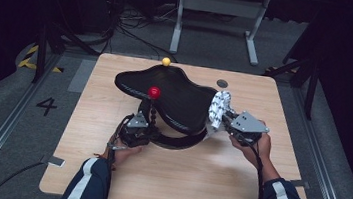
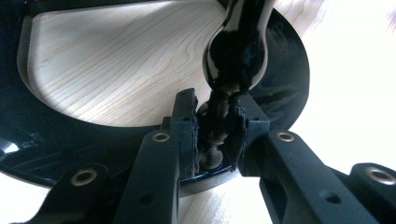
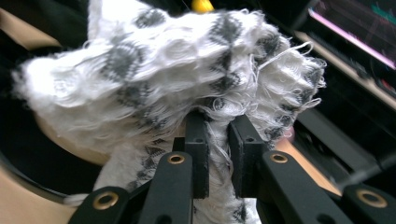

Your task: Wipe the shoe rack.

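Cloth in one gripper, black stand in the other.

We see the left gripper (image 1: 137, 127) near the middle of the desk (image 1: 106, 172), its jaws clenched on the thin bumpy post (image 2: 219, 121) of a black stand (image 1: 175, 97). This stand has a wavy black top, a curved black foot lying flat on the desk, a red ball (image 1: 154, 92) on the post and a yellow ball (image 1: 166, 61) at its far rim. We see the right gripper (image 1: 220, 118) by the right side of the stand, toward the desk's right edge. Its jaws are grasping a white and grey cloth (image 3: 187, 79), bunched up and touching the stand's wavy top.
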Available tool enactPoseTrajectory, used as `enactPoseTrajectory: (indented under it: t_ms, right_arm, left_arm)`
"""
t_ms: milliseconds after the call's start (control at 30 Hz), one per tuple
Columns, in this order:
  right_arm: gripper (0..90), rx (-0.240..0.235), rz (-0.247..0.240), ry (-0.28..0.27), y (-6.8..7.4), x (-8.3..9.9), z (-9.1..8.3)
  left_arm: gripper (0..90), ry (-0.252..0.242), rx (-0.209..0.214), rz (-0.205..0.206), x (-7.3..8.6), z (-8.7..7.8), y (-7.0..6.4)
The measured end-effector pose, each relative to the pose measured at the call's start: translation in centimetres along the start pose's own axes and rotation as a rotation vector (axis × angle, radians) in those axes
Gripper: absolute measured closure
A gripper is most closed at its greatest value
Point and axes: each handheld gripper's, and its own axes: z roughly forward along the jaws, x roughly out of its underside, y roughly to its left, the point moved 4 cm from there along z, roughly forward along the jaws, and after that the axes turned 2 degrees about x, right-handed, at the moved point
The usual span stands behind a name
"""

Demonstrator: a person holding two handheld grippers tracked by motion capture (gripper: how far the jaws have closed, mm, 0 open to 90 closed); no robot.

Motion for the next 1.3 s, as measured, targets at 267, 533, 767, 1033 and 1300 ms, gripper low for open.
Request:
enactPoseTrajectory:
  t_ms: [267,533,767,1033,1300]
  right_arm:
    - [79.6,0.040,0.122,0.145,-2.8,4.6,3.3]
    - [78.8,0.038,0.136,0.203,-2.6,6.0,5.1]
    - [78.7,0.006,0.138,0.116,-2.2,4.0,3.3]
    - [78.4,-0.064,0.049,-0.004,0.3,1.2,0.8]
    - [78.8,-0.111,-0.031,-0.114,3.1,-2.8,-2.2]
  left_arm:
    - [74.2,-0.005,0.005,-0.005,0.0,0.0,0.0]
    - [74.2,0.000,0.001,0.004,0.0,0.0,0.0]
    - [74.2,0.000,0.003,-0.005,0.0,0.0,0.0]
    - [74.1,-0.005,0.006,-0.002,0.0,0.1,-0.1]
    - [74.0,-0.001,-0.002,-0.005,0.0,0.0,-0.1]
